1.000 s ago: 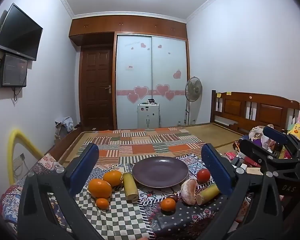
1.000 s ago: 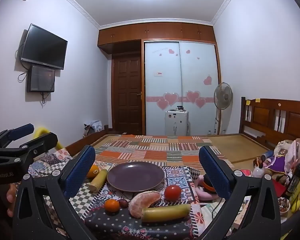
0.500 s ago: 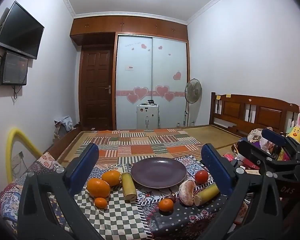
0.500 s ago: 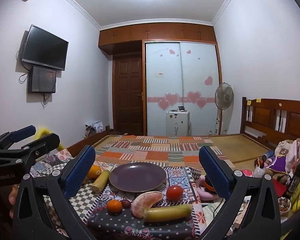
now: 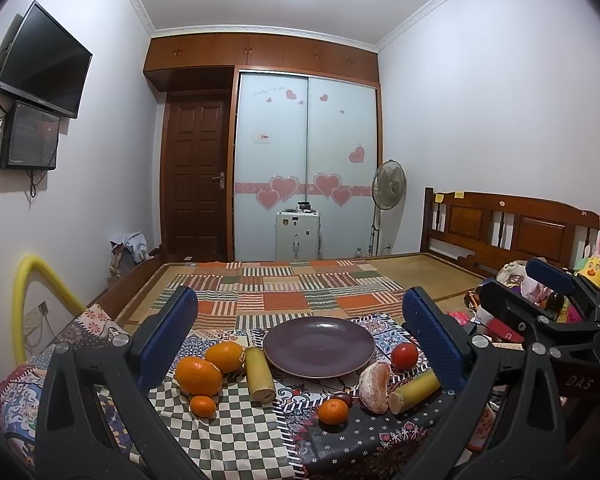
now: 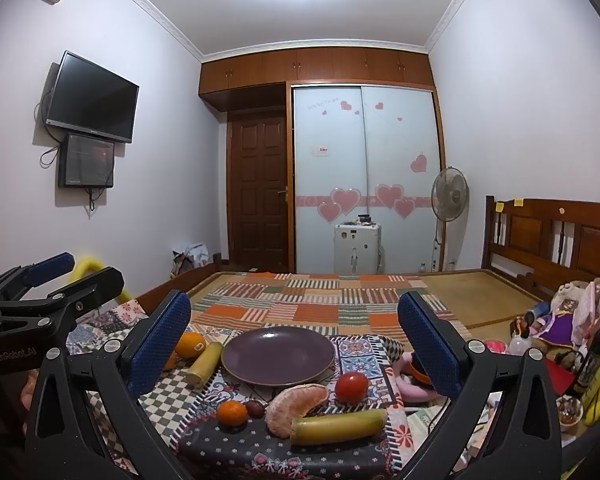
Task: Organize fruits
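Observation:
A dark purple plate (image 5: 319,346) (image 6: 278,355) lies bare on a cloth-covered table. Left of it sit two oranges (image 5: 199,376), a small mandarin (image 5: 203,405) and a yellow-green cane piece (image 5: 259,373). On its near right are a peeled citrus segment (image 6: 296,403), a red tomato (image 6: 351,387), a mandarin (image 6: 231,413), a dark grape (image 6: 254,408) and a second cane piece (image 6: 339,425). My left gripper (image 5: 300,332) is open, held back from the fruit. My right gripper (image 6: 294,330) is also open, holding nothing.
A bed with a patchwork cover (image 5: 284,284) stretches behind the table. Toys, a dark bottle (image 6: 594,354) and clutter fill the right side. A yellow hoop (image 5: 32,300) stands at the left. A fan (image 6: 450,196), wardrobe and door are far off.
Both views have drifted slightly; the fruit and plate have not moved, and both grippers stay open.

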{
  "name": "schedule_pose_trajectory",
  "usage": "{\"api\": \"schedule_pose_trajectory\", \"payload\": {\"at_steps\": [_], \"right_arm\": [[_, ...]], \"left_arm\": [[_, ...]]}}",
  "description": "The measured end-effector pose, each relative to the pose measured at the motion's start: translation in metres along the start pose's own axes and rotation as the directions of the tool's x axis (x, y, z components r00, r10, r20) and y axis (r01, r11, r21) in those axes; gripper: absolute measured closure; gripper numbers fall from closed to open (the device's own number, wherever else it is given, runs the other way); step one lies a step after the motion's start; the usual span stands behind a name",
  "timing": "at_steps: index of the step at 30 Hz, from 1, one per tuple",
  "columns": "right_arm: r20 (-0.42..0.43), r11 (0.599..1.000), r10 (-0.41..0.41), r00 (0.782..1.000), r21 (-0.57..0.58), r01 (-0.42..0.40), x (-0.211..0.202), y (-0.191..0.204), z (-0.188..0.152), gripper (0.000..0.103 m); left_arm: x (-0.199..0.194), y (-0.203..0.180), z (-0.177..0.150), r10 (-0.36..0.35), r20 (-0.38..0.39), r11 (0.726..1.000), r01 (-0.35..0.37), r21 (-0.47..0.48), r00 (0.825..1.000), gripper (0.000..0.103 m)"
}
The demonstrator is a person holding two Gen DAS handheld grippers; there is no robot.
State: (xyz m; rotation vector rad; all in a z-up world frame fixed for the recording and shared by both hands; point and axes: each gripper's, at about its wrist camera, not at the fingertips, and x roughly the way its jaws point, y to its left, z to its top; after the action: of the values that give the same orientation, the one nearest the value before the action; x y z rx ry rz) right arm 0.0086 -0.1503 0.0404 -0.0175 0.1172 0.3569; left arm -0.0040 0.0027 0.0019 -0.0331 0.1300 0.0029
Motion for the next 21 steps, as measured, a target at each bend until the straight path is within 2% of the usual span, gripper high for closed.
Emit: {"api": "schedule_pose_trajectory", "payload": {"at_steps": [21], "right_arm": [[0.006, 1.0, 0.005, 1.0, 0.002, -0.005, -0.0019, 0.0063, 0.004, 0.0]], "left_arm": [[0.0002, -0.0023, 0.0005, -0.004, 0.001, 1.0, 0.004, -0.006, 1.0, 0.0]]}}
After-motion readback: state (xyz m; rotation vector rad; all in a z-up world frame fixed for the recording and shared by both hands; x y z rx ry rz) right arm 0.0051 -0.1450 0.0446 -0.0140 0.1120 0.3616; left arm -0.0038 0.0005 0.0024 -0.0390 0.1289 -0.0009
